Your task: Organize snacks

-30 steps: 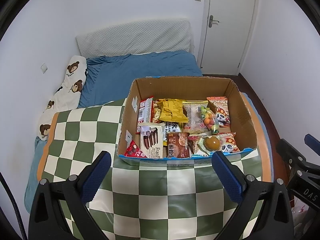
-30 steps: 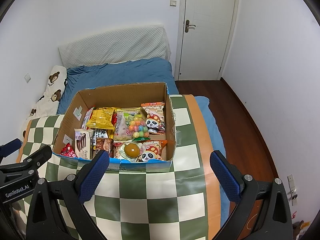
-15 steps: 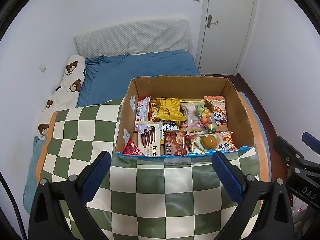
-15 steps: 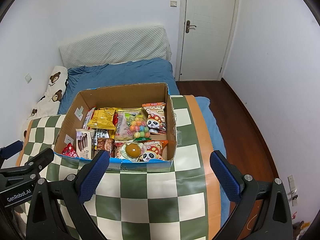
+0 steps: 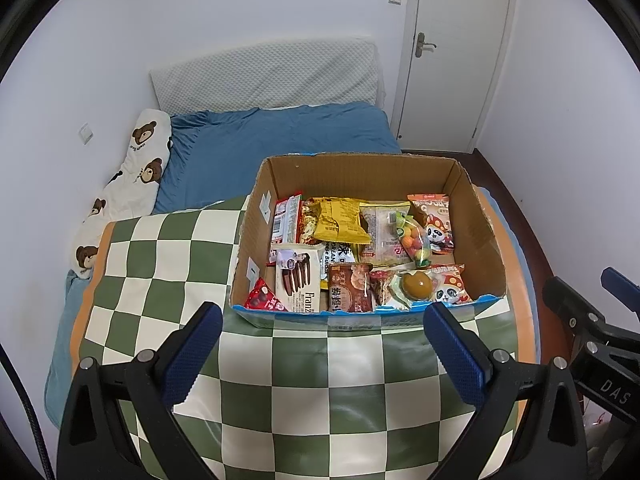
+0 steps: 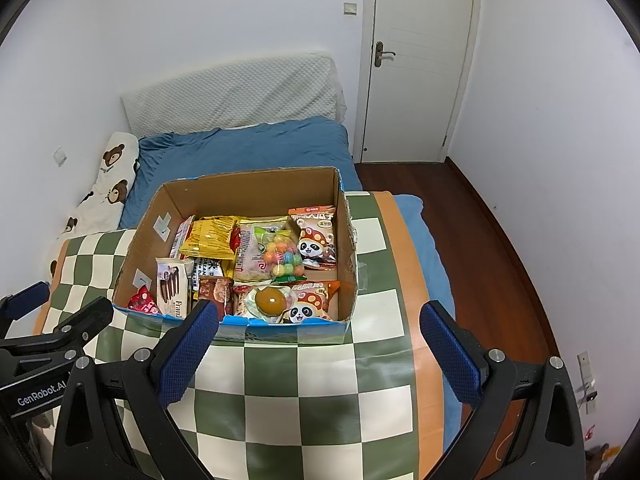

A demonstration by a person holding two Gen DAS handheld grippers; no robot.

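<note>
An open cardboard box (image 5: 476,216) (image 6: 348,248) sits on a green-and-cream checkered cloth (image 5: 312,392) (image 6: 312,396). Inside lie several snack packets: a yellow bag (image 5: 338,220) (image 6: 210,236), panda-print bags (image 5: 434,222) (image 6: 316,240), a pouch of coloured candy balls (image 5: 416,242) (image 6: 282,258), a round orange jelly (image 5: 416,285) (image 6: 271,300) and a white biscuit-stick pack (image 5: 298,276) (image 6: 173,286). My left gripper (image 5: 322,350) hangs open, near side of the box, holding nothing. My right gripper (image 6: 318,350) is likewise open and empty in front of the box.
Beyond the table lies a bed with a blue sheet (image 5: 280,136), a bear-print pillow (image 5: 132,176) and a white quilted headboard (image 5: 264,76). A white door (image 6: 420,60) and dark wood floor (image 6: 480,240) are on the right.
Both grippers have drifted slightly back and left, so the box sits a little further off and more to the right in both views. Jaws stay open; the snacks have not moved.
</note>
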